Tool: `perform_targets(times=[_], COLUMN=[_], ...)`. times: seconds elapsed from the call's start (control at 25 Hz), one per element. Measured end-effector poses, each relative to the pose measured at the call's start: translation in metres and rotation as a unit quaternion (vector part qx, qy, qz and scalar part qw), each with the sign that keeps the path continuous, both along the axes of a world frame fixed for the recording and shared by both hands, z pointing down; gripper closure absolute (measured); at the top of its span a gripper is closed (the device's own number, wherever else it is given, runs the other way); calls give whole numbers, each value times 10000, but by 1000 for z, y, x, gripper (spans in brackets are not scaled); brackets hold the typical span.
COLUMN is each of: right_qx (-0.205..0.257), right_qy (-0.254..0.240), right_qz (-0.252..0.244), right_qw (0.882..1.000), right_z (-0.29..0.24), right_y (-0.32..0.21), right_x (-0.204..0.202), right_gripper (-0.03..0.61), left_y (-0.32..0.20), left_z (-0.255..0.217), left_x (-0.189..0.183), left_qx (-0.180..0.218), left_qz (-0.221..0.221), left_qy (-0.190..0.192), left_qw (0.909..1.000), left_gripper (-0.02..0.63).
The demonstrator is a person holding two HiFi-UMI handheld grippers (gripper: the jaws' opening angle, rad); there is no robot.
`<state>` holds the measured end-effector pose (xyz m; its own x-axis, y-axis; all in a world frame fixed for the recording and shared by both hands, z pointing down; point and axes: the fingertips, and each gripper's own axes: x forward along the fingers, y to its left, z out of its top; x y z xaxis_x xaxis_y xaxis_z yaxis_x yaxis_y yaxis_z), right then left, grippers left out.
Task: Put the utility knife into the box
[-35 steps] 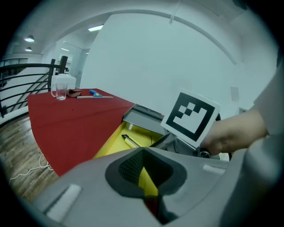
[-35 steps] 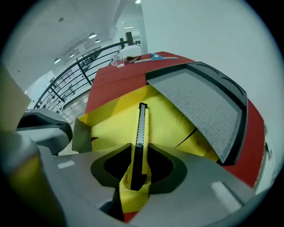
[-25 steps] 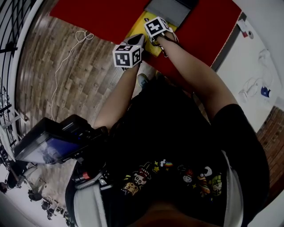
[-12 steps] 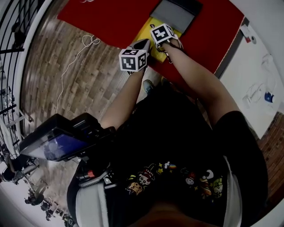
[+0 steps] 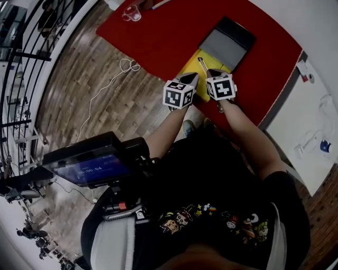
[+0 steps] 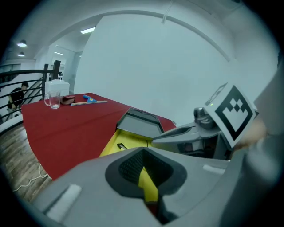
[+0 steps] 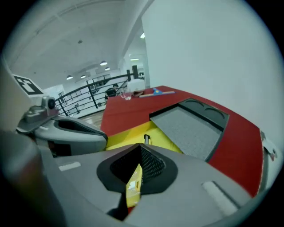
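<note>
A yellow box [image 5: 191, 64] lies open on the red table [image 5: 158, 31], its grey foam-lined lid [image 5: 226, 44] folded back beyond it. The slim utility knife [image 5: 202, 64] rests on the yellow inside of the box, and shows as a small dark strip in the left gripper view [image 6: 120, 146] and the right gripper view [image 7: 146, 139]. My left gripper [image 5: 188, 80] and right gripper [image 5: 213, 73] hover side by side over the box's near edge, short of the knife. Both look shut with nothing held: only a thin slit shows between the left gripper's [image 6: 143, 170] jaws and the right gripper's [image 7: 137, 172] jaws.
At the table's far end stand a clear glass [image 5: 130, 14], a white container [image 6: 57, 86] and a blue tool [image 6: 90, 100]. A white cable [image 5: 113, 79] trails over the wooden floor. A screen device [image 5: 90, 166] hangs at the person's chest. Railings run along the left.
The head view has swung so more of the table and the open lid show. Both grippers sit lower in the picture, side by side, and the knife now shows uncovered in the box.
</note>
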<state>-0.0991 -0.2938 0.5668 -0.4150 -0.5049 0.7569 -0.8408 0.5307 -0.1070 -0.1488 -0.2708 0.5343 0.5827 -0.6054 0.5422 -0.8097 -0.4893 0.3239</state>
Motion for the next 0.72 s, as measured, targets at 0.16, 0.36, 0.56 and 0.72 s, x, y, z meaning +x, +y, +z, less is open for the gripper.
perform_targets(times=[0.16, 0.36, 0.56, 0.72], right_qx=[762, 1326, 1424, 1410], right_qy=[-450, -816, -823, -794], right_qz=[203, 593, 857, 895], right_qw=[9959, 9860, 9827, 9828], right_z=[-48, -95, -104, -105], right_y=[2, 2, 4, 2], right_x=[12, 33, 57, 58], right_gripper=[555, 555, 555, 555], left_y=[0, 0, 4, 2], left_z=[-17, -46, -72, -81], left_x=[2, 7, 21, 22], left_qx=[164, 470, 787, 903], left_qz=[93, 196, 362, 344], left_qy=[-28, -1, -38, -23], left_qw=[9998, 9987, 9962, 9953], left_gripper=[612, 612, 612, 612])
